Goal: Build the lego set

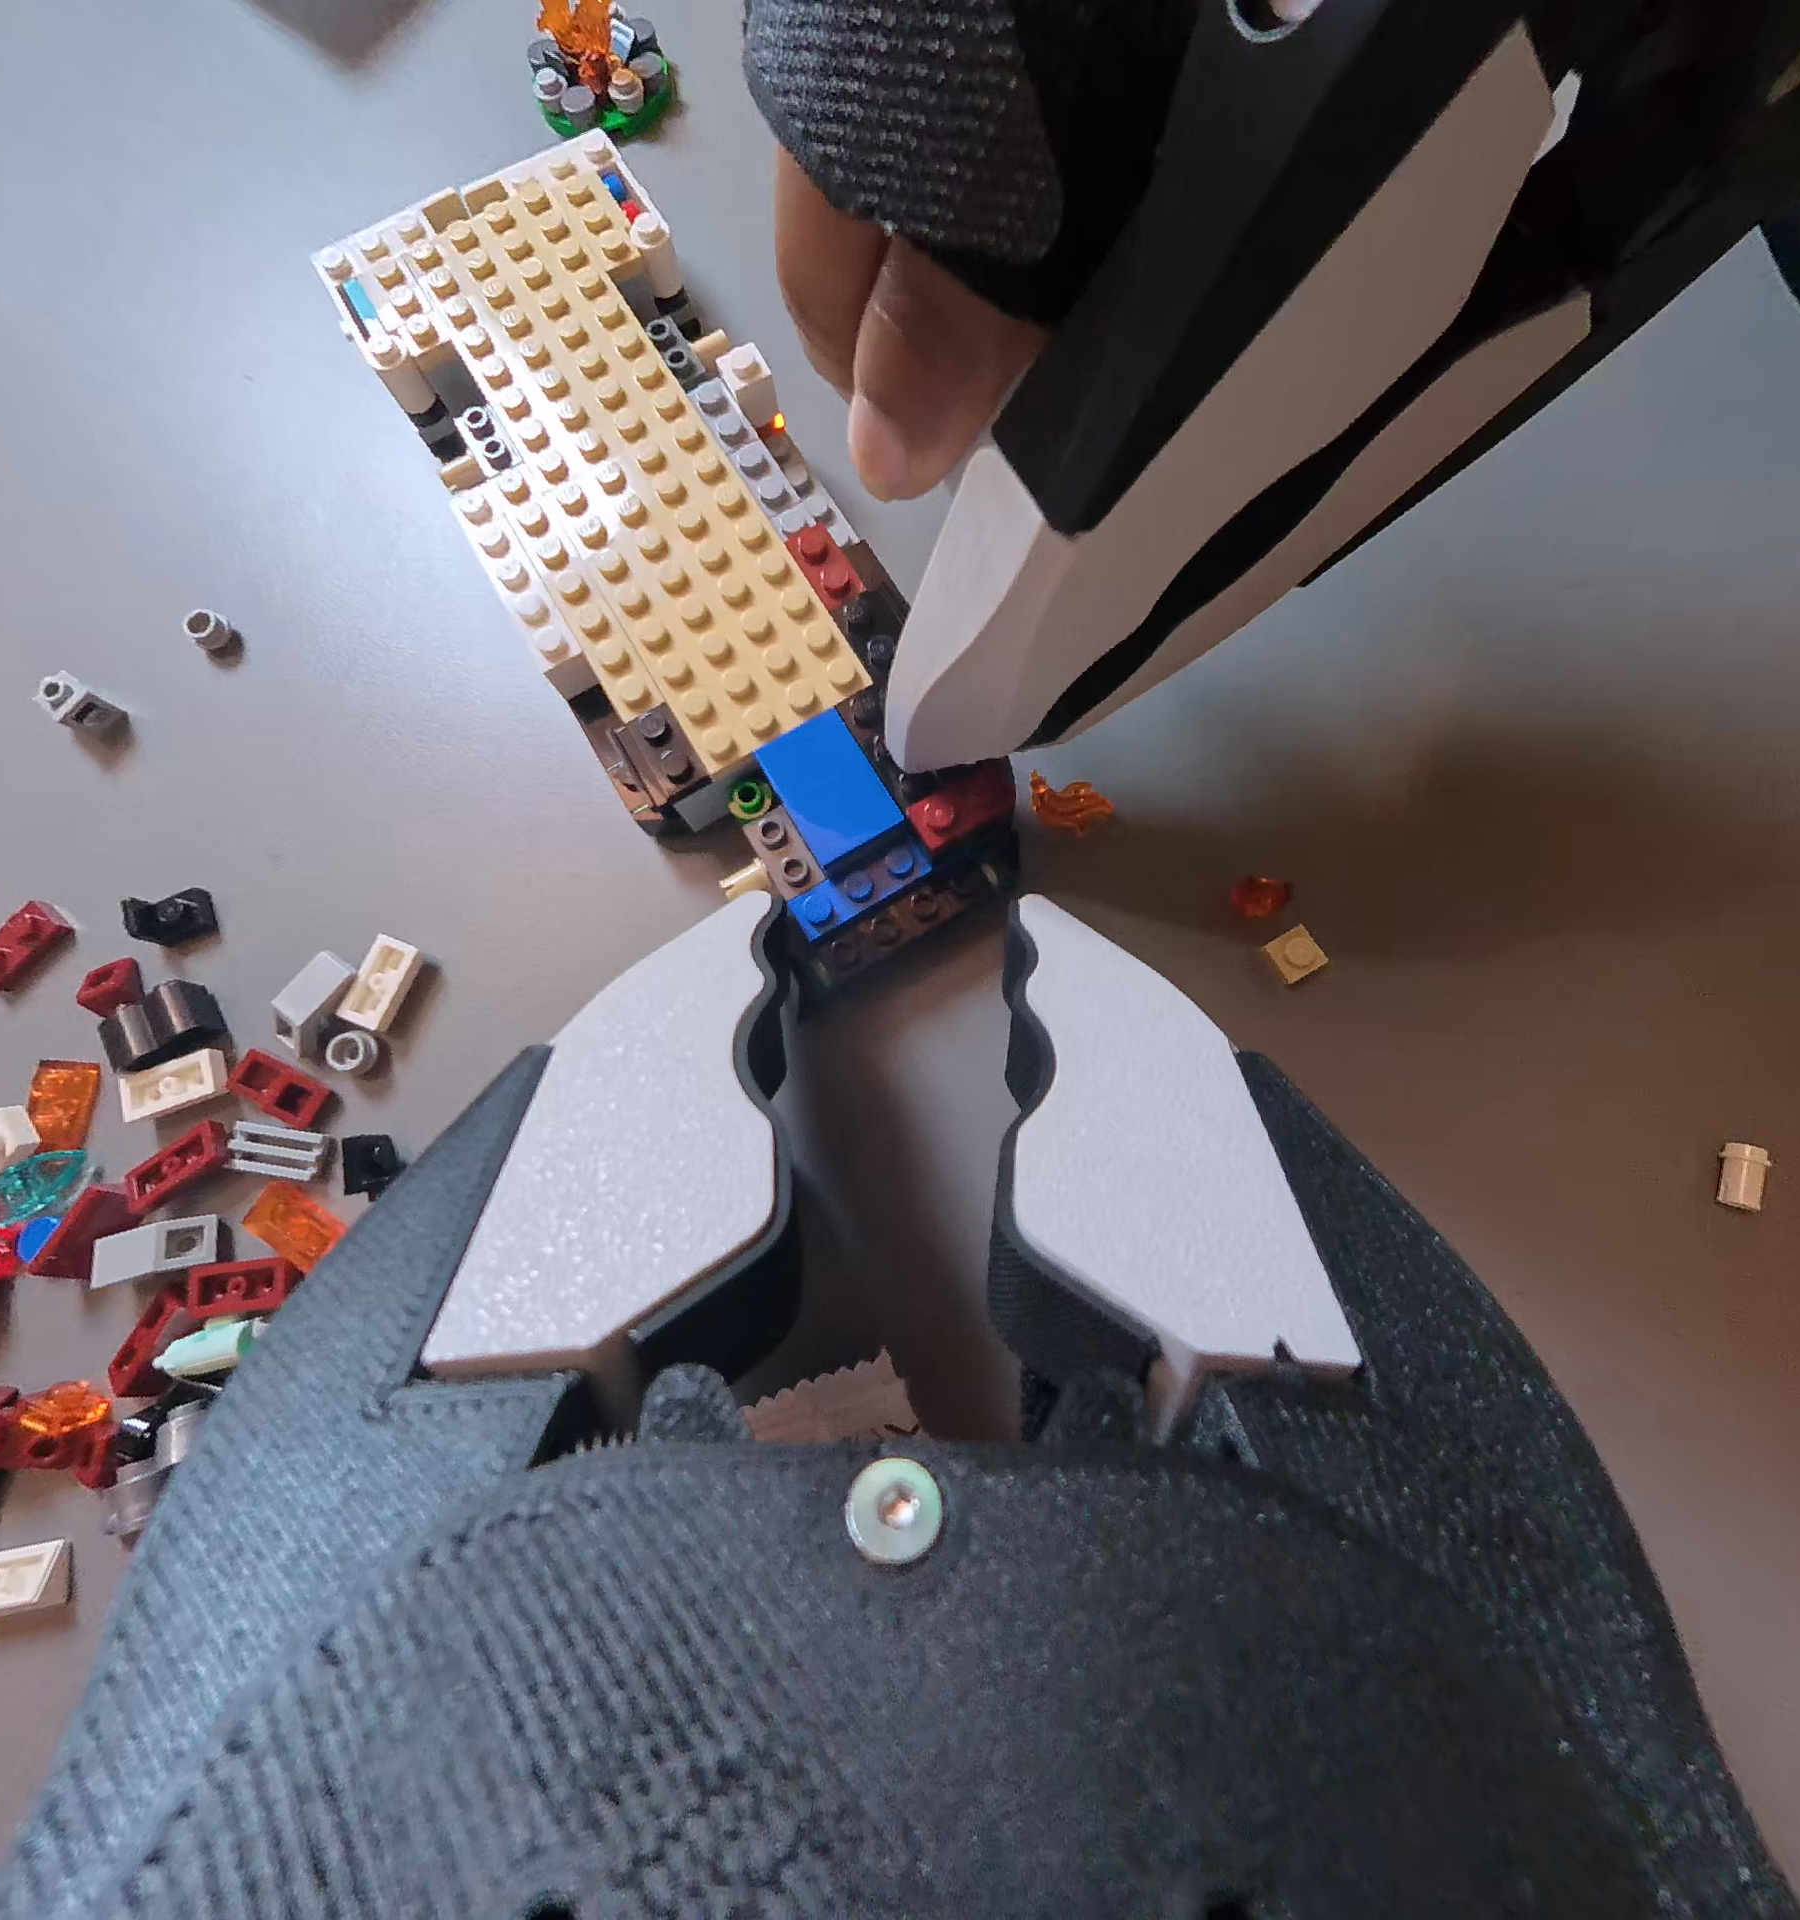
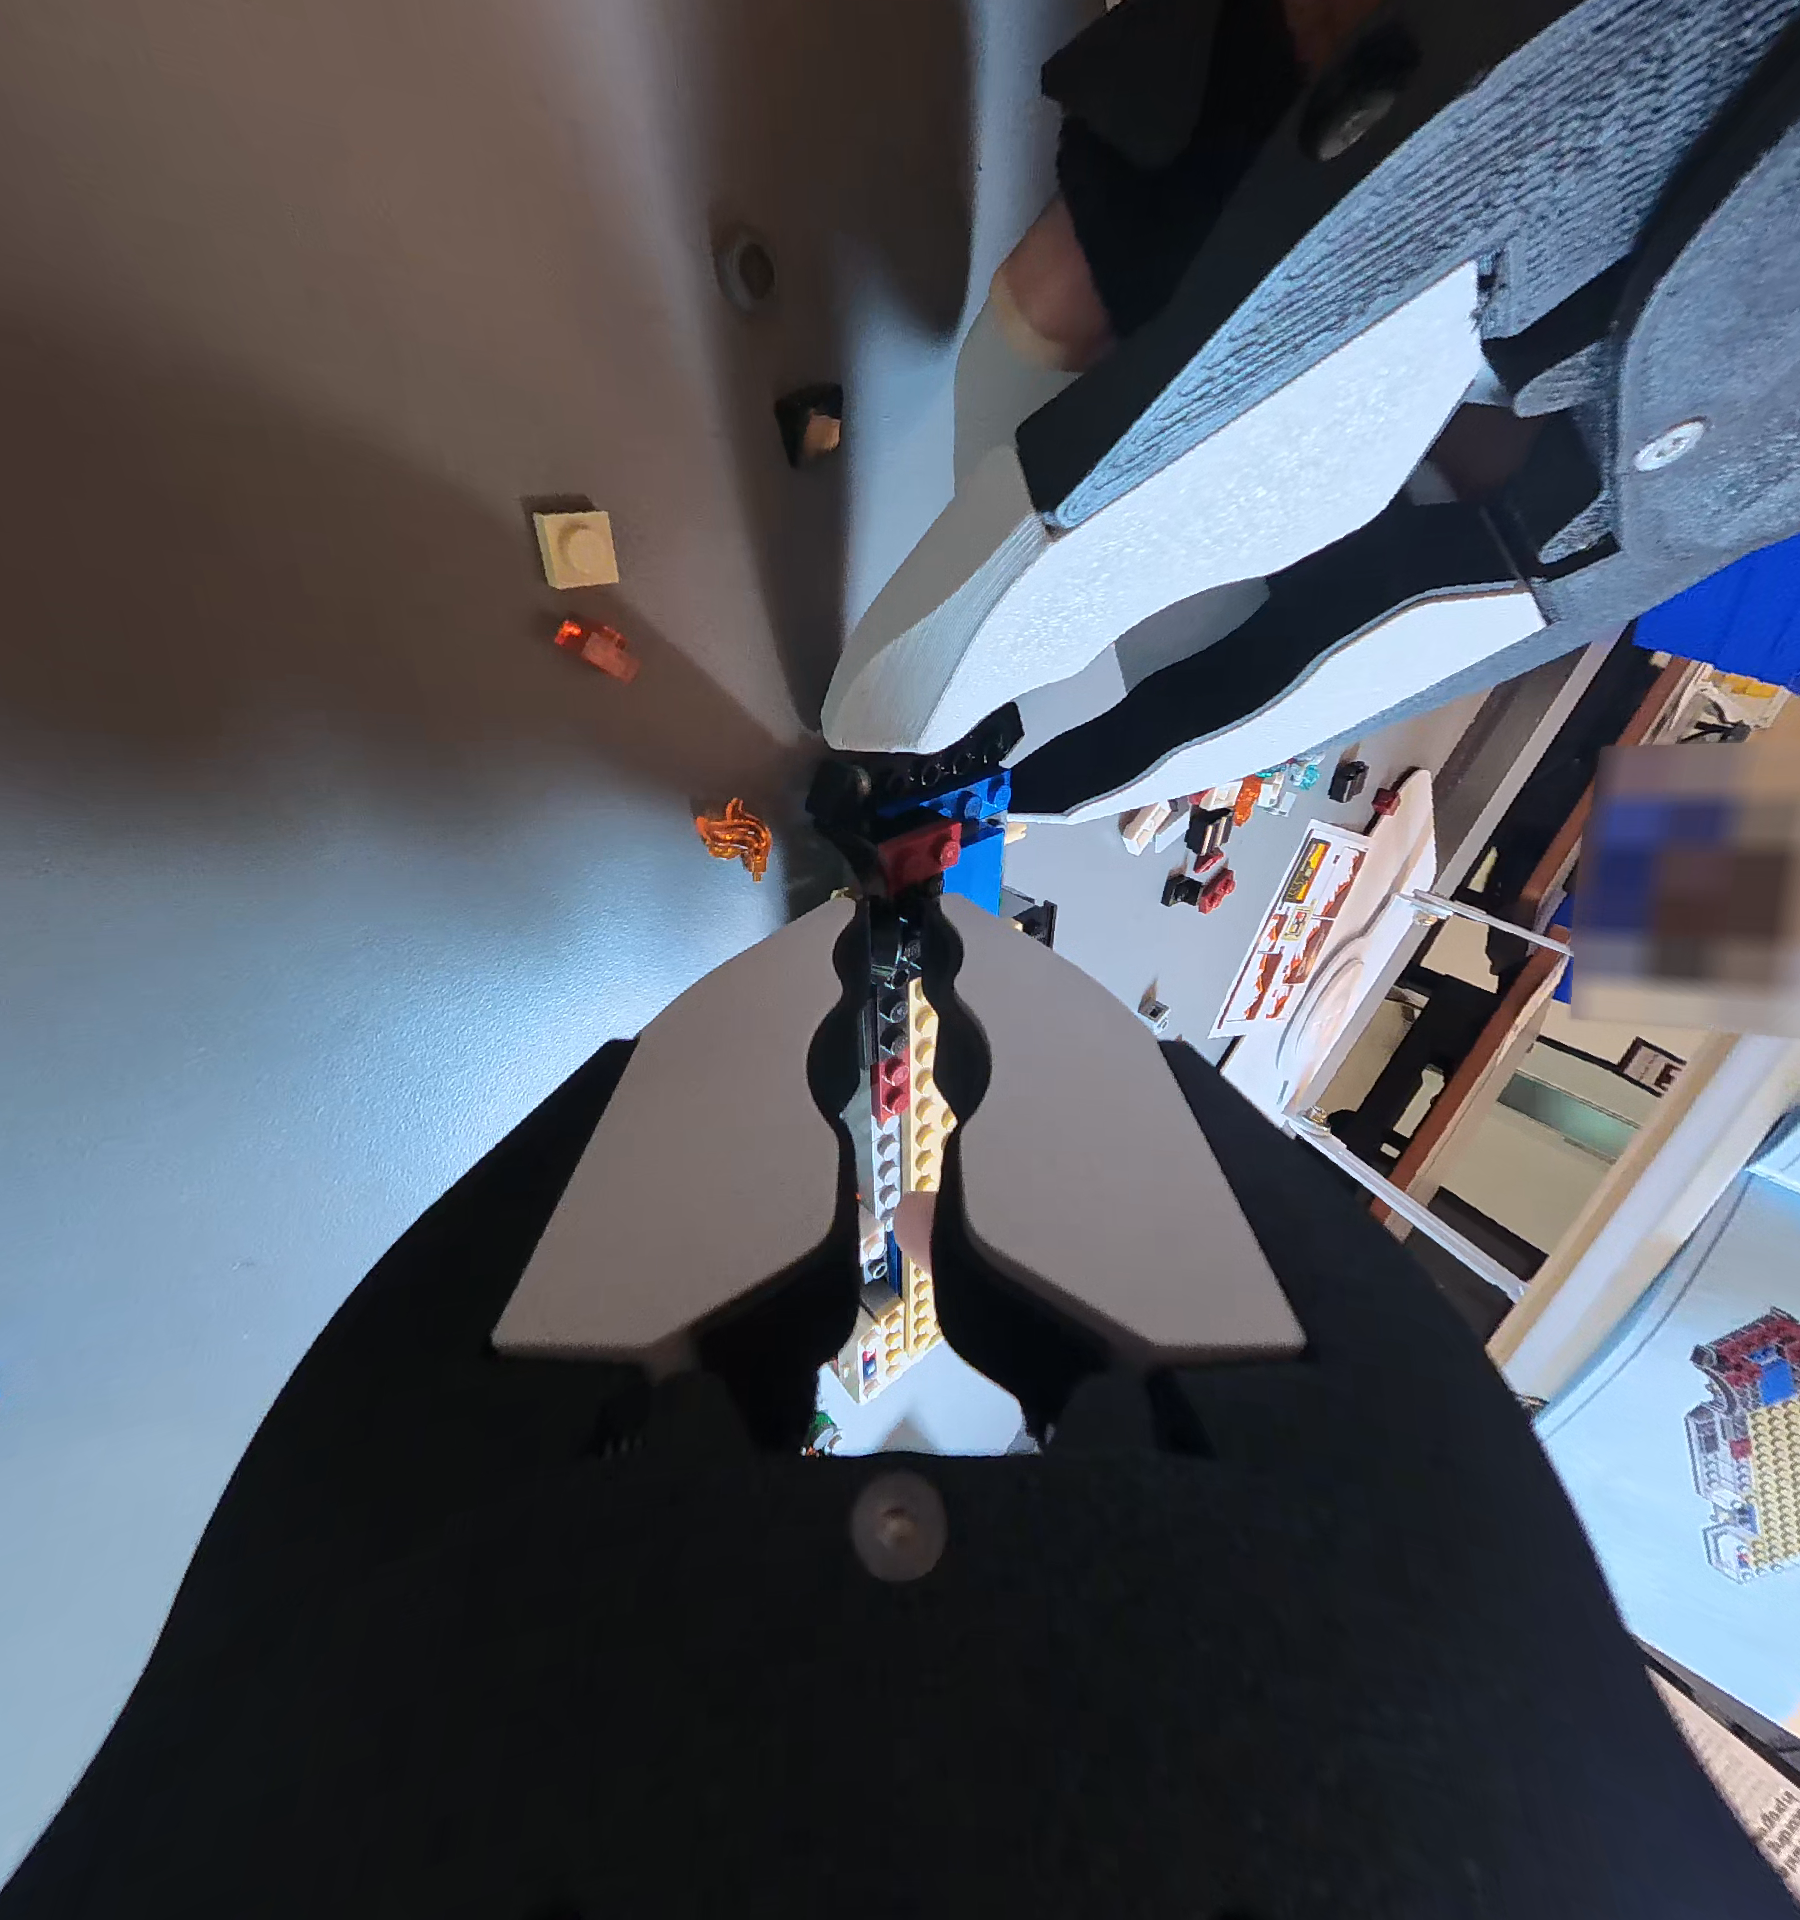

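Observation:
A long brick model (image 1: pixel 615 468) with a tan studded top lies on the grey table (image 1: pixel 200 416). Its near end has a blue tile (image 1: pixel 823 790), a dark red plate (image 1: pixel 963 810) and a dark brown base brick. My left gripper (image 1: pixel 896 920) is shut on that near end, with a pad pressing each side of the base brick. It also shows in the right wrist view (image 2: pixel 937 774). My right gripper (image 2: pixel 901 914) comes down from the upper right in the left wrist view (image 1: pixel 906 743). It is shut on the model's narrow black edge, right beside the dark red plate (image 2: pixel 917 852).
Several loose bricks (image 1: pixel 148 1143) lie at the left. An orange flame piece (image 1: pixel 1070 805), a tan one-stud plate (image 1: pixel 1294 954) and a tan round piece (image 1: pixel 1743 1174) lie at the right. A small campfire build (image 1: pixel 600 73) stands far back. A printed sheet (image 2: pixel 1280 935) lies beyond. The tips of both grippers are at nearly the same place.

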A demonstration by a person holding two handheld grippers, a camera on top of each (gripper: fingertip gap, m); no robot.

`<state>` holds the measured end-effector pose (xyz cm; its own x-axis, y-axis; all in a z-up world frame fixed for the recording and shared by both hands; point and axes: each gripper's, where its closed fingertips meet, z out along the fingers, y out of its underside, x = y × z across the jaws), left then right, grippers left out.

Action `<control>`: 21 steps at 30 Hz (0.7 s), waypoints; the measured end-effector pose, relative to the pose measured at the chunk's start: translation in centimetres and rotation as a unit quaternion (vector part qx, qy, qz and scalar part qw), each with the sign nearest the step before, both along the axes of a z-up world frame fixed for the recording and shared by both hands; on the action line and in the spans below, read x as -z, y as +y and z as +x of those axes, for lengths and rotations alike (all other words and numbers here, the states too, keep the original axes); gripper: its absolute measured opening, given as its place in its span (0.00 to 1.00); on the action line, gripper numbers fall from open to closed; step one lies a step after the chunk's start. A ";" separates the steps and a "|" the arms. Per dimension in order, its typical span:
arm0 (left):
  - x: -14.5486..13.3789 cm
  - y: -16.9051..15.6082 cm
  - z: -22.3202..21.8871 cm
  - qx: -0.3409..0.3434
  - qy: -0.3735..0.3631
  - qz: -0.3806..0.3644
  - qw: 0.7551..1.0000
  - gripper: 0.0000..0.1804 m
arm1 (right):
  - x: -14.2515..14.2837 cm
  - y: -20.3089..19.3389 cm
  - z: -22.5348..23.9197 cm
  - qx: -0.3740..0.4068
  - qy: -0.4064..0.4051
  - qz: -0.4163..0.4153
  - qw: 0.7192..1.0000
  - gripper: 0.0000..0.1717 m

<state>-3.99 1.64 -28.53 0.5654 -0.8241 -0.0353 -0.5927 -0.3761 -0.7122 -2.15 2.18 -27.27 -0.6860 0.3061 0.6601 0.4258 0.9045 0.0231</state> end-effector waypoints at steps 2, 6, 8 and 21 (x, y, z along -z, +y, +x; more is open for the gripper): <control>0.0 0.0 0.0 0.000 0.001 0.001 1.000 0.22 | 0.0 0.0 0.0 -0.001 -0.007 0.001 1.000 0.05; 0.0 0.0 -0.1 -0.002 -0.001 -0.001 1.000 0.21 | 0.0 0.0 -0.1 -0.003 -0.007 -0.003 1.000 0.05; 0.0 0.1 -0.1 -0.002 0.001 0.000 1.000 0.21 | 0.0 0.0 -0.1 -0.002 -0.006 -0.008 1.000 0.05; -0.1 0.2 -0.2 -0.009 -0.013 0.001 1.000 0.20 | 0.1 -0.3 -0.1 0.051 0.049 -0.071 0.995 0.13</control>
<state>-4.19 1.89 -28.38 0.5805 -0.8140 -0.0214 -0.5670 -0.3853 -0.7280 -2.29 1.87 -27.38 -0.5803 0.4660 0.6679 0.5098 0.8474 -0.1483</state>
